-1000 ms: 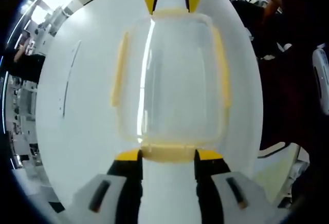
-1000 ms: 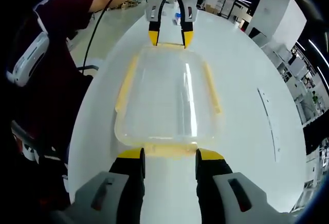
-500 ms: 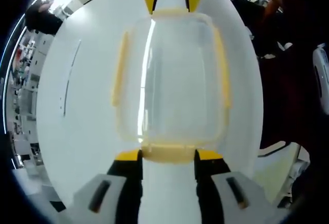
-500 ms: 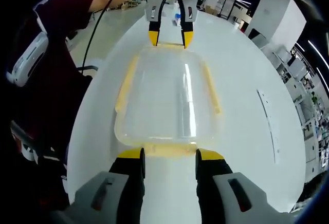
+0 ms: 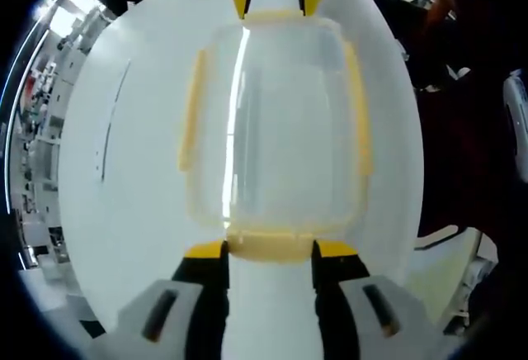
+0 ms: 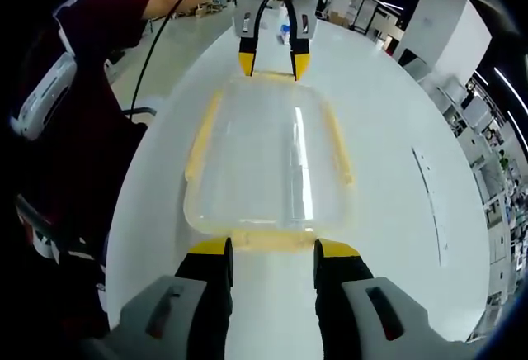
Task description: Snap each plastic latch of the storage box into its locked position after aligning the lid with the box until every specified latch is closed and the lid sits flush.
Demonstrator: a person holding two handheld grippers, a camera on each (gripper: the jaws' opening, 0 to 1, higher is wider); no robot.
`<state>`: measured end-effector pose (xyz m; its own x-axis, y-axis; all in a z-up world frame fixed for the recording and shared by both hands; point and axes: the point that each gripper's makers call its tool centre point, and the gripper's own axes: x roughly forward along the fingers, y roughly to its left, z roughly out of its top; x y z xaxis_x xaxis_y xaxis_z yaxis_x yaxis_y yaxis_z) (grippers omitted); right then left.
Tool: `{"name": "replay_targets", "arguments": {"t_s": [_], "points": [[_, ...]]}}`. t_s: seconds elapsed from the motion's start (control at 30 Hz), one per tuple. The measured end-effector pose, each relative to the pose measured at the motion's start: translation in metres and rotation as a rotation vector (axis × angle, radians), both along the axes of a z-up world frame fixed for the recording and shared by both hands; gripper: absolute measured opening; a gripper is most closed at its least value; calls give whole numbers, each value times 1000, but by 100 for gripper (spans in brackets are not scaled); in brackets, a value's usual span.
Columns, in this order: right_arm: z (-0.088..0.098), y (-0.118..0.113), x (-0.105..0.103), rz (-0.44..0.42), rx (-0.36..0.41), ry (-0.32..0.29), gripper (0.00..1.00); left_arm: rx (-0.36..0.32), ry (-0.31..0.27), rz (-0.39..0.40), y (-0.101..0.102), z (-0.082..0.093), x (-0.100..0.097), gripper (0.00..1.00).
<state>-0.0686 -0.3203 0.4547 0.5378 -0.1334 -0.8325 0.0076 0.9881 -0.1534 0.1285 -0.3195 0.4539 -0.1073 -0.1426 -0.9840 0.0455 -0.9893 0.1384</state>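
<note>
Left gripper view: nothing has shifted in the last second; my left gripper point(image 5: 268, 248) and right gripper point(image 6: 268, 248) stay wide, straddling the end latches point(image 5: 268, 244) of the storage box point(image 5: 276, 120) on the table point(image 5: 124, 170), not yet snapping.

Left gripper point(image 5: 269, 248) held low and level, jaws spread wide, yellow tips set against one short end of the box, right gripper point(image 6: 269, 248) posed likewise at the opposite end, jaws parted, each gripper faced toward the other.
</note>
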Motion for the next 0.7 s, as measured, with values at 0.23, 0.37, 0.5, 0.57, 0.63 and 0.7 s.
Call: {"name": "replay_targets", "arguments": {"t_s": [0.23, 0.37, 0.5, 0.57, 0.63, 0.7], "points": [[0, -1, 2, 0, -3, 2, 37, -2, 0, 5, 0, 0, 3, 38], [0, -1, 3, -3, -3, 1, 37, -4, -2, 5, -1, 0, 4, 38], [-2, 0, 4, 0, -4, 2, 37, -5, -6, 4, -1, 0, 5, 38], [-3, 0, 5, -1, -1, 4, 37, -2, -4, 7, -1, 0, 6, 38], [-3, 0, 5, 2, -2, 4, 37, -1, -1, 7, -1, 0, 5, 38], [-3, 1, 5, 1, -1, 5, 37, 0, -1, 8, 0, -1, 5, 38]]}}
